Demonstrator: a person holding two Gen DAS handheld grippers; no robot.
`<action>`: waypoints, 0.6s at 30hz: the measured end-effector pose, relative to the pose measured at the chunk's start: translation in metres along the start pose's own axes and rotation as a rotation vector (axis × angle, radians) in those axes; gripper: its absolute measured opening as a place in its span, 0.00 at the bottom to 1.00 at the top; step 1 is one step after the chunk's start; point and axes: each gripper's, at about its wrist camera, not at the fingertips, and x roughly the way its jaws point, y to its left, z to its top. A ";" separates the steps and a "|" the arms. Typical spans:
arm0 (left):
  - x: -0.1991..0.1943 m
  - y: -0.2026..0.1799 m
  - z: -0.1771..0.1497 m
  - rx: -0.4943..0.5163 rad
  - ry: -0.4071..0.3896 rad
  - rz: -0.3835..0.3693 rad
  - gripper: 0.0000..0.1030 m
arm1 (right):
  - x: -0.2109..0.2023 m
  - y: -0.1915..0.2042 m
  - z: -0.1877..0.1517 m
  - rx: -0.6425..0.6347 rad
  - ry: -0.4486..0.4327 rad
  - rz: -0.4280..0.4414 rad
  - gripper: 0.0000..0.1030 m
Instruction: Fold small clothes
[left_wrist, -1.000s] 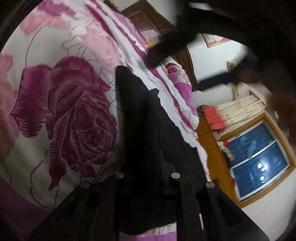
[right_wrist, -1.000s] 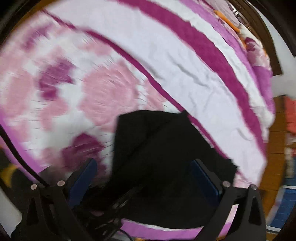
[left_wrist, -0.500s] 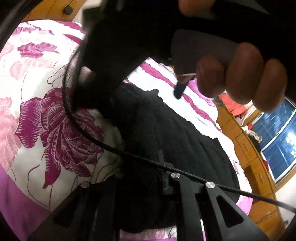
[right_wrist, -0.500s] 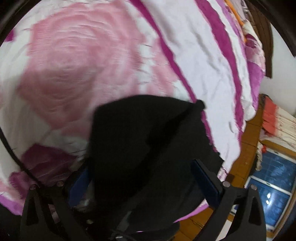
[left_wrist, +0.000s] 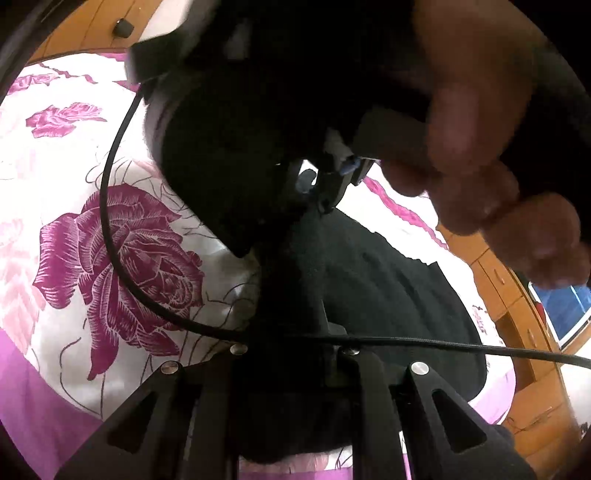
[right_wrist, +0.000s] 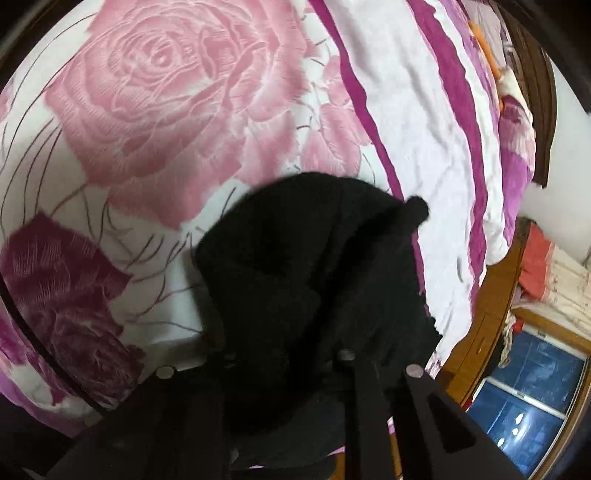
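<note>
Black knit fabric fills the near part of both wrist views: a small black garment (right_wrist: 314, 280) is laid on the bed, on a bedspread (right_wrist: 177, 110) printed with pink and purple roses. In the left wrist view, the left hand-held gripper (left_wrist: 291, 343) is seen with its fingers drawn close together, and the near edge of the garment (left_wrist: 369, 288) is pinched between them. A thin black cable (left_wrist: 110, 206) is draped across this view, over a dark purple rose on the bedspread (left_wrist: 74, 177). Beyond the garment, the right hand-held gripper (left_wrist: 325, 188) is seen from the front, held by a hand (left_wrist: 491, 158) that is blurred and very close to the lens; its tips are set on the far part of the cloth. In the right wrist view, the jaws of the right hand-held gripper (right_wrist: 288, 369) have just been closing and are now narrow, with a fold of the black garment gathered between them. Farther off, white and magenta stripes of the bedspread are seen running toward a dark wooden headboard (right_wrist: 532, 74). At the far right, a wooden cabinet (right_wrist: 476, 354) and a blue window (right_wrist: 532, 391) are visible.
</note>
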 end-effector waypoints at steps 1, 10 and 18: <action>0.000 0.000 0.001 -0.001 0.002 -0.003 0.10 | -0.001 -0.004 -0.001 0.007 -0.007 0.018 0.15; -0.026 -0.024 0.010 0.062 -0.040 -0.068 0.10 | -0.019 -0.061 -0.044 0.041 -0.135 0.258 0.14; -0.032 -0.072 0.014 0.155 -0.067 -0.041 0.10 | -0.031 -0.119 -0.108 0.149 -0.311 0.413 0.14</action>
